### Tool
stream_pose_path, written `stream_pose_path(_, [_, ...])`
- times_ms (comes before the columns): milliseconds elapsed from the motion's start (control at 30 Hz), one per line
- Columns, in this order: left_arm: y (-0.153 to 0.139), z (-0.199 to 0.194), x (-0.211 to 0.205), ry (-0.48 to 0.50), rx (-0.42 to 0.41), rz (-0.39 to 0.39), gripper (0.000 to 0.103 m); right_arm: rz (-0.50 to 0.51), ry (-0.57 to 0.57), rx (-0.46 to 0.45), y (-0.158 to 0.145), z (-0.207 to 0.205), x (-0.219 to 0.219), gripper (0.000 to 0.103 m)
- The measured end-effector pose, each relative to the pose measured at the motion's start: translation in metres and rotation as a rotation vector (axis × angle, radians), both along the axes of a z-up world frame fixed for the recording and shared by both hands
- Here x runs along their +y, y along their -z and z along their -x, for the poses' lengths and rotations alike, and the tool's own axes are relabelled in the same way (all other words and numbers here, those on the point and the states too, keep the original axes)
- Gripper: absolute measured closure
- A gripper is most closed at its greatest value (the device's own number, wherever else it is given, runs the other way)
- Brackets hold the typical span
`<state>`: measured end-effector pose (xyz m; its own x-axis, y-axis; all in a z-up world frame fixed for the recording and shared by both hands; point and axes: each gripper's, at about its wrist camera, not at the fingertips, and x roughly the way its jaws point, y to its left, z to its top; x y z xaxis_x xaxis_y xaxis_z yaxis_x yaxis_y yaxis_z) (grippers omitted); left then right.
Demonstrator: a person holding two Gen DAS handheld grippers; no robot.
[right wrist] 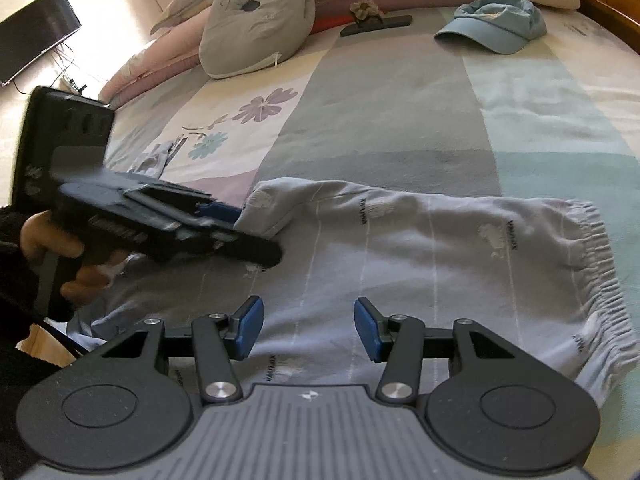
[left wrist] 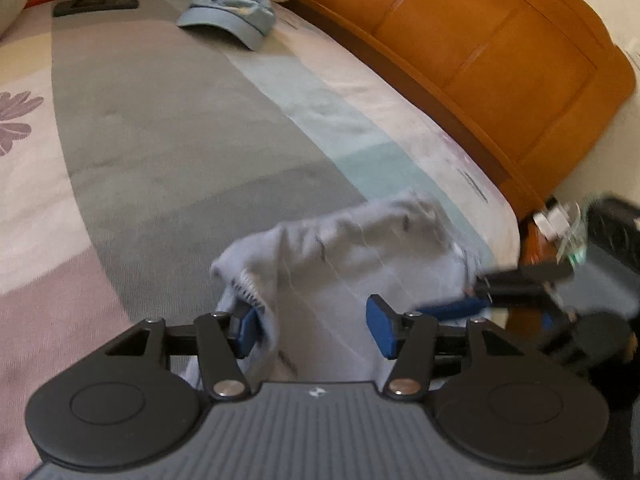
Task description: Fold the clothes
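Folding is barely begun — your left gripper (left wrist: 314, 330) and right gripper (right wrist: 309, 328) both stand released over the pale garment (right wrist: 420, 236), which lies spread beneath them, one corner turned — main folds remain.

One light-blue garment (right wrist: 420, 240) on bedspread (right wrist: 380, 120). One blue cap (right wrist: 496, 26). One grey cushion (right wrist: 256, 24). One dark flat bar (right wrist: 376, 25). Two grippers: left (left wrist: 316, 330), right (right wrist: 309, 328).
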<state>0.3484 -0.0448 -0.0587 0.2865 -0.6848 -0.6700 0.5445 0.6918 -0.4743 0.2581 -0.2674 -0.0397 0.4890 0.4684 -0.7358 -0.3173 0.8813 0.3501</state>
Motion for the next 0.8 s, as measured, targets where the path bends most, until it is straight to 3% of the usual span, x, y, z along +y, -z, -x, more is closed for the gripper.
stream_pose_path(167, [-0.004,-0.024,0.003,-0.089,0.008,0.075,0.046,-0.014,0.039,0.014,0.007,0.007,-0.015,0.047])
stream_pose_path(233, [-0.002,-0.034,0.004,-0.095,0.024,0.064,0.046,-0.027,0.057,0.022,0.01,0.011,-0.02,0.047])
stream_pose_path(467, [-0.002,-0.071,-0.003,0.087,0.043,-0.018,0.044,-0.043,0.05,0.02,0.014,0.012,-0.017,0.046])
stream_pose_path(567, [0.0,-0.078,-0.001,0.11,0.084,-0.027,0.044,-0.036,0.035,0.025,0.018,0.008,-0.013,0.044])
stream_pose_path(633, [-0.006,-0.077,0.007,0.092,0.077,-0.029,0.043,-0.032,0.032,0.03,0.02,0.007,-0.013,0.043])
stream_pose_path(733, [-0.024,-0.072,0.032,0.006,0.001,-0.068,0.041,-0.049,0.04,0.036,0.02,0.005,-0.015,0.042])
stream_pose_path(800, [-0.035,-0.067,0.053,-0.044,-0.003,-0.037,0.04,-0.059,0.046,0.037,0.021,0.005,-0.016,0.042])
